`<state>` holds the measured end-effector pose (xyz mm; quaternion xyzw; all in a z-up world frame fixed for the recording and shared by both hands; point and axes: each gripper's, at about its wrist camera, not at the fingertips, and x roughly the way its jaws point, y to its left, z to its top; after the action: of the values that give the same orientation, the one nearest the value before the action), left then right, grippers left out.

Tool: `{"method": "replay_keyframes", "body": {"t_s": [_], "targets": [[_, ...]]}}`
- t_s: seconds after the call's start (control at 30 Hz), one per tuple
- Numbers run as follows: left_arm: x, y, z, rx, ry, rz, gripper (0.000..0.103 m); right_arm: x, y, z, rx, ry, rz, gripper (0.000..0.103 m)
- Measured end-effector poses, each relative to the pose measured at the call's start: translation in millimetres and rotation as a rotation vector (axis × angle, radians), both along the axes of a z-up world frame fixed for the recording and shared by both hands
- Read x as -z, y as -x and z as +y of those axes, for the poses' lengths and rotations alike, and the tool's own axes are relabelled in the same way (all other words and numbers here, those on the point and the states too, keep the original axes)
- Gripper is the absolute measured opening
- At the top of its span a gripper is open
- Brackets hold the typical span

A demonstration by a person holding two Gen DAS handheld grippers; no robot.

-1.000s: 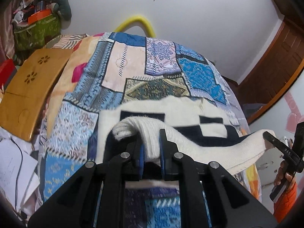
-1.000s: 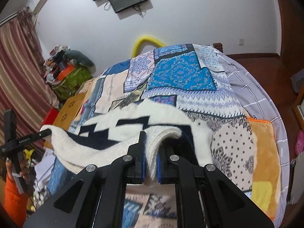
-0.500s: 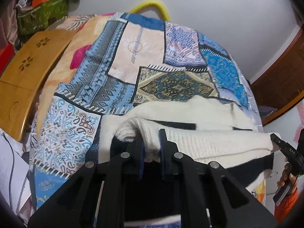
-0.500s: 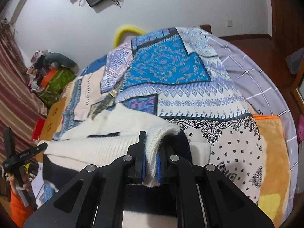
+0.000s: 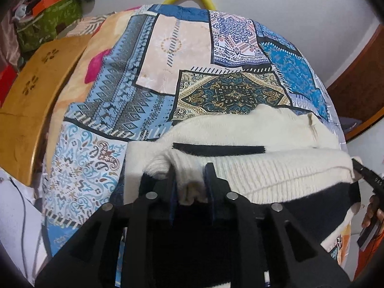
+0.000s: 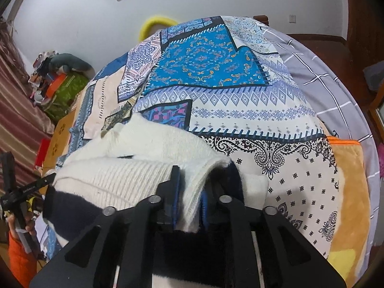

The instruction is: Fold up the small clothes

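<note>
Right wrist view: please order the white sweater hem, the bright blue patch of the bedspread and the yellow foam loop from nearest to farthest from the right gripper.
From the right gripper:
1. White sweater hem: between its opening jaws.
2. Bright blue patch: mid-bed, beyond the sweater.
3. Yellow foam loop: behind the bed's far end, by the wall.
</note>
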<state>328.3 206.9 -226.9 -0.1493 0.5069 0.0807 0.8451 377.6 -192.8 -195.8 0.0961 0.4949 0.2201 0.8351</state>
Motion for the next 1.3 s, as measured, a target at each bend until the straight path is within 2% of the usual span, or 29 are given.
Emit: {"method": "replay_keyframes", "body": {"t_s": [0.03, 0.1, 0.13, 0.23, 0.37, 0.5, 0.7, 0.83, 1.1, 1.3], "targets": [[-4, 1, -2, 0.006, -0.016, -0.005, 0.030, -4, 1, -1, 0.005, -0.002, -0.006, 0.036], [-12, 4, -5, 0.008, -0.057, -0.012, 0.047, -11, 3, -2, 0.017, -0.001, -0.035, 0.046], [-17, 6, -7, 0.006, -0.084, -0.020, 0.058, -19, 6, -3, 0.020, 0.003, -0.064, 0.046], [-34, 11, -10, 0.013, -0.124, -0.057, 0.063, -33, 8, -3, 0.014, 0.011, -0.102, 0.046], [-46, 14, -10, 0.001, -0.113, -0.077, 0.069, -47, 13, -1, -0.007, 0.009, -0.122, 0.047], [-48, 21, -11, 0.002, -0.117, -0.071, 0.071, -49, 20, 5, -0.029, 0.018, -0.132, 0.060], [-32, 35, -17, 0.011, -0.093, -0.018, 0.071, -41, 34, 27, -0.106, 0.102, -0.150, 0.061], [-22, 41, -26, 0.035, -0.079, -0.002, 0.071, -29, 49, 52, -0.180, 0.157, -0.161, 0.073], [-16, 35, -67, 0.146, -0.065, -0.008, 0.071, -12, 68, 100, -0.315, 0.168, -0.154, 0.074], [-1, 30, -91, 0.223, -0.159, 0.024, 0.075, 10, 64, 103, -0.326, 0.197, -0.106, 0.074]]}}
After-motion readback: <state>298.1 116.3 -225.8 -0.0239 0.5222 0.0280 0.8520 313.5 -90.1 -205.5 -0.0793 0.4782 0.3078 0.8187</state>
